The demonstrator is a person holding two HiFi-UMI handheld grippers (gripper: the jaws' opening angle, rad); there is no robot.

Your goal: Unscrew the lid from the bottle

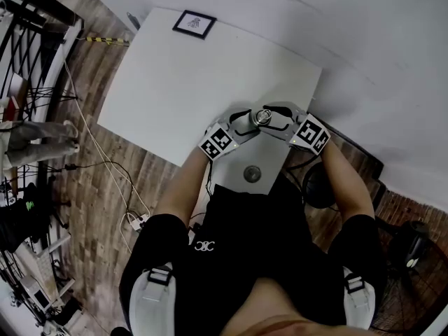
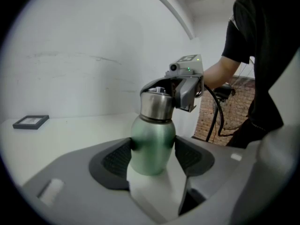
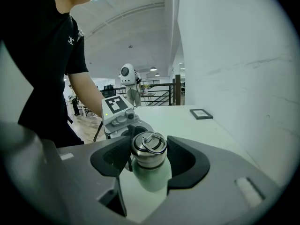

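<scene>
The bottle (image 1: 262, 117) stands upright near the table's (image 1: 175, 82) front edge, right of centre in the head view, with a gripper on either side. The left gripper (image 2: 152, 156) has its jaws pressed against the green body, low in its frame, probably to keep the bottle from turning. The right gripper (image 3: 149, 154) has its jaws closed on the steel lid (image 3: 148, 146) at frame centre, placed for twisting. The lid is on the neck, so it is not yet off.
</scene>
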